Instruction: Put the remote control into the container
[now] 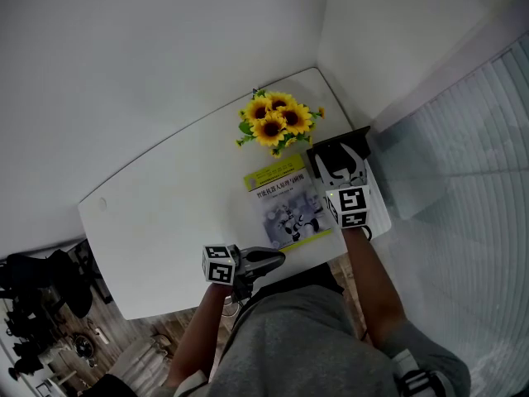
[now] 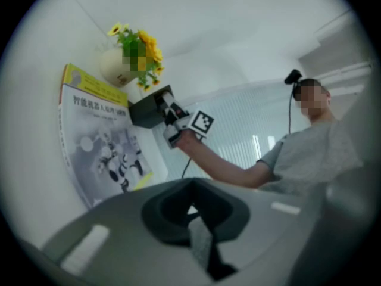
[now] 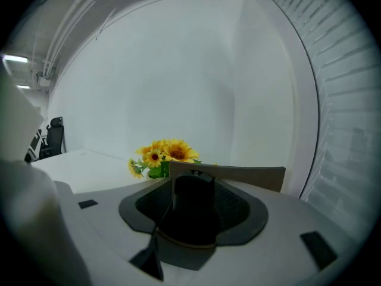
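Observation:
A black remote control (image 3: pixel 191 210) stands between the jaws of my right gripper (image 1: pixel 337 169), which is shut on it. The remote's far end points at the dark open container (image 1: pixel 357 139) at the table's right edge; the container's wall (image 3: pixel 244 176) rises just behind the remote. Whether the remote's tip is inside the container is hidden. In the left gripper view the container (image 2: pixel 143 111) sits beside the right gripper (image 2: pixel 172 123). My left gripper (image 1: pixel 277 257) is shut and empty, low at the table's front edge.
A book with a yellow-green cover (image 1: pixel 285 201) lies on the white table (image 1: pixel 165 213) between the two grippers. A bunch of sunflowers (image 1: pixel 275 121) in a pale vase (image 2: pixel 116 67) stands behind the book, left of the container. Window blinds (image 1: pixel 471 155) run along the right.

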Demonstrator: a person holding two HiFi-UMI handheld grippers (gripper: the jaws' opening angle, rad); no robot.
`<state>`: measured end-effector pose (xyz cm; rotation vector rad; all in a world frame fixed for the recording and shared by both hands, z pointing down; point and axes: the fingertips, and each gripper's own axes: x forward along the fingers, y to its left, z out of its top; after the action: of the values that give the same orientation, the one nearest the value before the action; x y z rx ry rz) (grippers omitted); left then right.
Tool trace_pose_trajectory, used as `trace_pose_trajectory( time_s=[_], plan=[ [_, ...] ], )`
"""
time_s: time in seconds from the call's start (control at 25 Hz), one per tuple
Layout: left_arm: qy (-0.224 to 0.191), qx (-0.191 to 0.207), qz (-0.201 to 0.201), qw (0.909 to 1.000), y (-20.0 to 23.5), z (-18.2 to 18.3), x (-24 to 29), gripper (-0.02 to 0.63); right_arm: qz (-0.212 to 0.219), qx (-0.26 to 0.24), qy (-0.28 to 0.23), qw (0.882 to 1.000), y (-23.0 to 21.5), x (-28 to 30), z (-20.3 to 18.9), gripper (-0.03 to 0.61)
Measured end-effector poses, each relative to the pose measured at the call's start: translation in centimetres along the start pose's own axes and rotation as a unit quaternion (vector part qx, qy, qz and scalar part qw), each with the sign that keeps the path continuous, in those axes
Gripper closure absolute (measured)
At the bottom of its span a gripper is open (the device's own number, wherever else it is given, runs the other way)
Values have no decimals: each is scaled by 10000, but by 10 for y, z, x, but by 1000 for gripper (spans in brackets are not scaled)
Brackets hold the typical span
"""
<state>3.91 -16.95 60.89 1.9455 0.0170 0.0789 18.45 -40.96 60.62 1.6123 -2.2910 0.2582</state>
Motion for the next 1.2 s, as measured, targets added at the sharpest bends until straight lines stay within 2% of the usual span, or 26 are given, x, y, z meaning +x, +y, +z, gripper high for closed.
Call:
trace_pose_trajectory(
  time_s=[0.32, 0.64, 0.88, 0.92, 1.04, 1.12, 1.2],
  plan=[
    [-47, 77, 1, 10000, -7, -3, -6, 614, -42, 121, -128, 9998, 0, -6, 13, 356],
    [14, 212, -26, 9998, -15, -7, -12, 614, -153, 36, -270, 9995, -1, -21, 34, 357],
    [30, 382, -68, 9992, -17, -9, -19, 614, 3, 71, -164, 9998, 14, -41, 29, 357],
    [36, 427, -80, 9990, -18, -9, -21, 614, 78, 100, -149, 9998, 19, -46, 27, 364],
    [-29, 486, -84, 9988, -22, -7, -29, 614, 327, 193, -91, 9992, 36, -65, 20, 453],
    [-46, 540, -85, 9985, -23, -5, -35, 614, 317, 208, -39, 9993, 42, -79, 14, 529],
    [-32, 654, -92, 9978, -23, -6, -39, 614, 276, 244, 2, 9993, 46, -92, 8, 560]
  ],
)
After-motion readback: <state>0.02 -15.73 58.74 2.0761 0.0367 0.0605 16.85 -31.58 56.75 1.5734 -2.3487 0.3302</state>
